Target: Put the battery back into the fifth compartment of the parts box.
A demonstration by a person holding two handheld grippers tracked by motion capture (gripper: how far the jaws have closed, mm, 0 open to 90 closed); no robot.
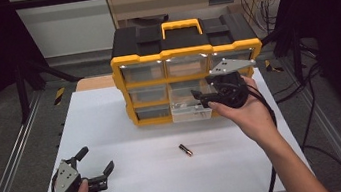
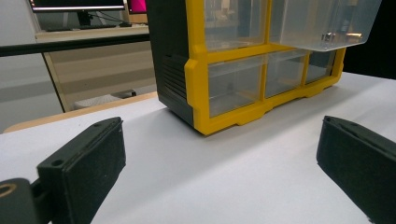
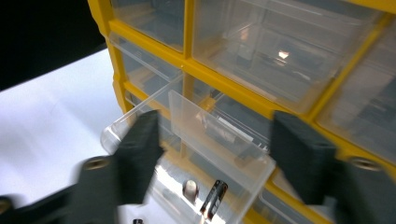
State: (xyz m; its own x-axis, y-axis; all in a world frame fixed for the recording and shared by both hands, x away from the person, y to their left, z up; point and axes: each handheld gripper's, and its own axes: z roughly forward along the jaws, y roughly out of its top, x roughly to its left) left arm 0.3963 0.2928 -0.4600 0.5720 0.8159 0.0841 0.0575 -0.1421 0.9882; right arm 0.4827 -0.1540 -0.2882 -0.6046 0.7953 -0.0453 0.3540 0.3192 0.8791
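Note:
A yellow and black drawer organizer [image 1: 187, 68] stands at the back of the white table [image 1: 113, 134]. One clear drawer [image 1: 188, 108] in its lower middle is pulled out. My right gripper [image 1: 204, 97] hovers at that drawer, open. In the right gripper view the drawer's clear front wall [image 3: 205, 126] lies between the jaws of the right gripper [image 3: 222, 144], untouched by either pad, and a battery [image 3: 214, 199] lies inside. Another battery [image 1: 185, 150] lies loose on the table. My left gripper [image 1: 96, 162] rests open at the front left, facing the organizer [image 2: 233, 60].
Metal rails run along both sides of the table. Cables trail on the floor at the right. In the left gripper view the open left gripper [image 2: 222, 158] has bare table between it and the cabinet, and the pulled-out drawer [image 2: 322, 23] overhangs.

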